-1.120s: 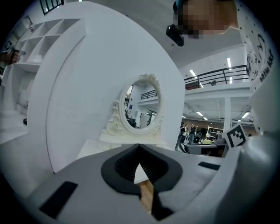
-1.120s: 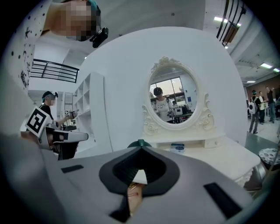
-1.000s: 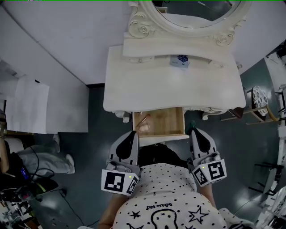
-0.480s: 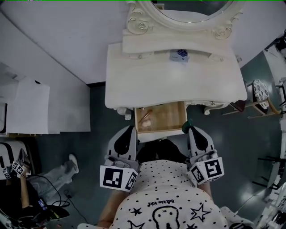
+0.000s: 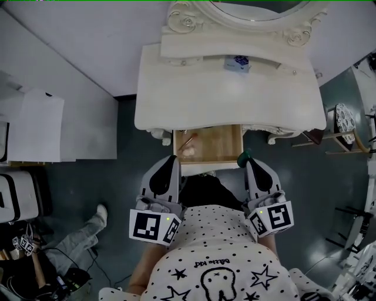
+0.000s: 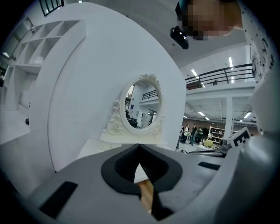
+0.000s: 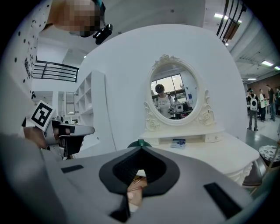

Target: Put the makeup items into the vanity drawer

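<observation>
**Both tongs shut and empty in front of the open drawer**

The left tongs (image 5: 171,159) were closed, their tips meeting, with nothing clamped between them. Through the dark hollow behind the tips only a strip of the drawer's wood showed. The right tongs (image 5: 248,162) were likewise fully together and held nothing. A dark green thing (image 5: 244,157) sat right at their tip, and what it was could not be told.

Each pair pointed toward the vanity from the person's side. The left tongs were near the left front corner of the drawer (image 5: 220,147) and the right tongs near its right front corner. Whether either touched the drawer could not be made out.

The drawer stood pulled out, its wooden bottom exposed. At its left end lay a pale pink item (image 5: 188,152) and, just beyond it, a thin stick-like item (image 5: 187,141); the rest of the bottom was bare wood.

Beyond the drawer spread the cream worktop (image 5: 229,106). On the raised ledge beneath the oval mirror (image 5: 252,7) lay a small blue-and-white box (image 5: 237,63), well apart from both tongs.
</observation>
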The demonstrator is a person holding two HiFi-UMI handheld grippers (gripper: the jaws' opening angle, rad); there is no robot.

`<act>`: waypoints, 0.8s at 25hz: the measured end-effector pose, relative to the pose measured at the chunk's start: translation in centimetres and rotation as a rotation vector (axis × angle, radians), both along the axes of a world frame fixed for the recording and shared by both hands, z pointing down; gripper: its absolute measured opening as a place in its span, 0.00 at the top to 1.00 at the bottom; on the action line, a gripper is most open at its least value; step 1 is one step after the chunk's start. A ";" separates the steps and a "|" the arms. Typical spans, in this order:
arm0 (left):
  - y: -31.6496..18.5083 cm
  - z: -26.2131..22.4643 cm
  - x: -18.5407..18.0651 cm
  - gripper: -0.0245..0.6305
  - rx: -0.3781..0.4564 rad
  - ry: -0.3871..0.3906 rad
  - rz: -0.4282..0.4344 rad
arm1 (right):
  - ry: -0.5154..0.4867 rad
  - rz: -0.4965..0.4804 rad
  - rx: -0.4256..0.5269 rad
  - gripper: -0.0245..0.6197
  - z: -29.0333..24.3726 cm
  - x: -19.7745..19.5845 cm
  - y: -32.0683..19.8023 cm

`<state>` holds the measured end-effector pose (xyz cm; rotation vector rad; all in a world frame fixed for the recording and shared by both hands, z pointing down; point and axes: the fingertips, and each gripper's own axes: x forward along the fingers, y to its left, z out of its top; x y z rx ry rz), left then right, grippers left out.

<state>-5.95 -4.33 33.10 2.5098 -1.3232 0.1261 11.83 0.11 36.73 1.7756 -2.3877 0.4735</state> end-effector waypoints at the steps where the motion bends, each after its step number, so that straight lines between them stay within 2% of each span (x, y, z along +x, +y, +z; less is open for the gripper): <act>1: 0.1 0.0 0.2 0.97 -0.002 -0.003 0.000 | -0.003 -0.001 -0.001 0.95 0.1 0.1 0.1; 9: 0.3 0.6 0.6 0.97 -0.009 -0.027 0.002 | -0.008 -0.008 -0.020 0.95 0.9 0.8 0.6; 20: -0.3 0.8 0.8 0.97 -0.008 -0.018 0.011 | 0.008 -0.008 -0.022 0.95 1.0 1.0 -0.3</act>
